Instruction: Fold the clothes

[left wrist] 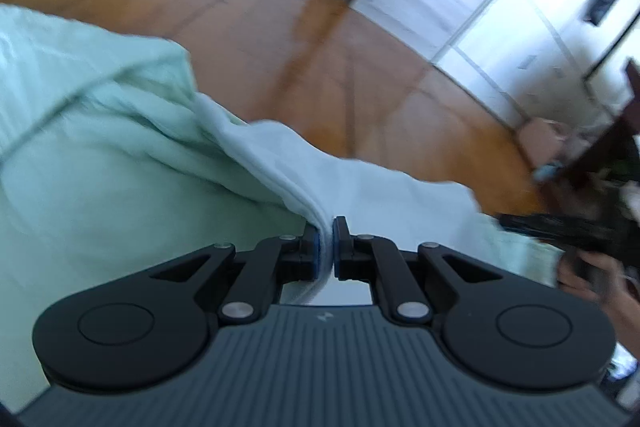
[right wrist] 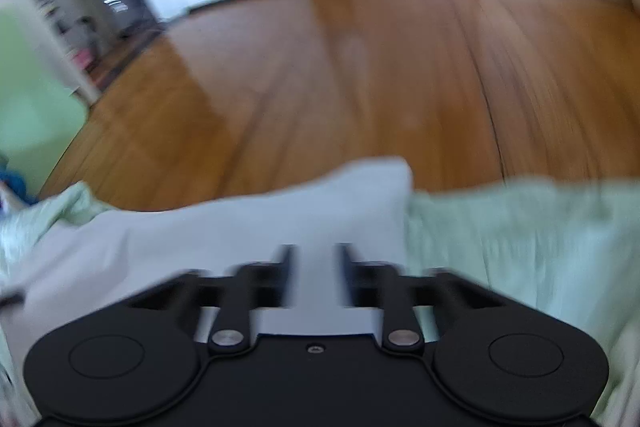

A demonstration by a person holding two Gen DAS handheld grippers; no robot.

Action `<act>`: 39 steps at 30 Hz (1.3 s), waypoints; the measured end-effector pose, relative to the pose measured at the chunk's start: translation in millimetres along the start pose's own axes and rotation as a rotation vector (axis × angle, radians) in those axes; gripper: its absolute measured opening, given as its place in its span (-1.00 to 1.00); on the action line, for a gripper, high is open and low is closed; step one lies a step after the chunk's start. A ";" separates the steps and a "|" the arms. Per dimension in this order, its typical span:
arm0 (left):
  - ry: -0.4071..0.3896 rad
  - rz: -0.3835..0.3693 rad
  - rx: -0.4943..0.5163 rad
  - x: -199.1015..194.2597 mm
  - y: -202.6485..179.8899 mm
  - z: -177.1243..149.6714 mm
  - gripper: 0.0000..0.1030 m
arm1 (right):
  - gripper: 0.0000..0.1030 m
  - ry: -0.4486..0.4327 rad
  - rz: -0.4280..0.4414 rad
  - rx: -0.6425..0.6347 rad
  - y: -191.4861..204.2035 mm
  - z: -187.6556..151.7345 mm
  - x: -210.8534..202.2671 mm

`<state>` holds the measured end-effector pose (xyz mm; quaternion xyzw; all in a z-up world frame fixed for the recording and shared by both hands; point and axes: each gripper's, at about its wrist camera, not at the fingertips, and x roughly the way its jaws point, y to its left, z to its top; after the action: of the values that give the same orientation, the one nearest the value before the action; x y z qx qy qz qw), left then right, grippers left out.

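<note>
Pale cloth of the white garment [left wrist: 360,195] sat pinched between your left gripper [left wrist: 327,247] jaws, mint sheet [left wrist: 100,147] to their left. Only the blurred right view showed your right gripper [right wrist: 316,275] parted, garment [right wrist: 240,227] beneath.

No text, number or brand name reads clearly; only a small pale logo mark [left wrist: 322,317] sits on the left hand-held gripper's ribbed body.
</note>
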<state>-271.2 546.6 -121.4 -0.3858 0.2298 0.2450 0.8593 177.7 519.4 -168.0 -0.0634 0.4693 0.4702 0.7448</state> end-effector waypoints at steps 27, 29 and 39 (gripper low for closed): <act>0.046 0.192 0.049 80.2 -24.7 22.3 -0.92 | -0.35 -0.145 0.025 0.266 -25.2 -0.4 64.9; 0.016 0.190 0.111 68.4 -41.2 21.3 -0.92 | -0.74 -0.161 -0.012 0.193 -13.3 0.0 65.2; -0.085 0.175 0.204 20.7 -55.2 10.2 -0.92 | -0.82 -0.294 -0.297 -0.318 54.3 -22.2 7.4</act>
<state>-220.0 527.4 -97.0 -0.2640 0.2494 0.3103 0.8785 123.1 542.2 -167.1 -0.1788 0.2619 0.4278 0.8464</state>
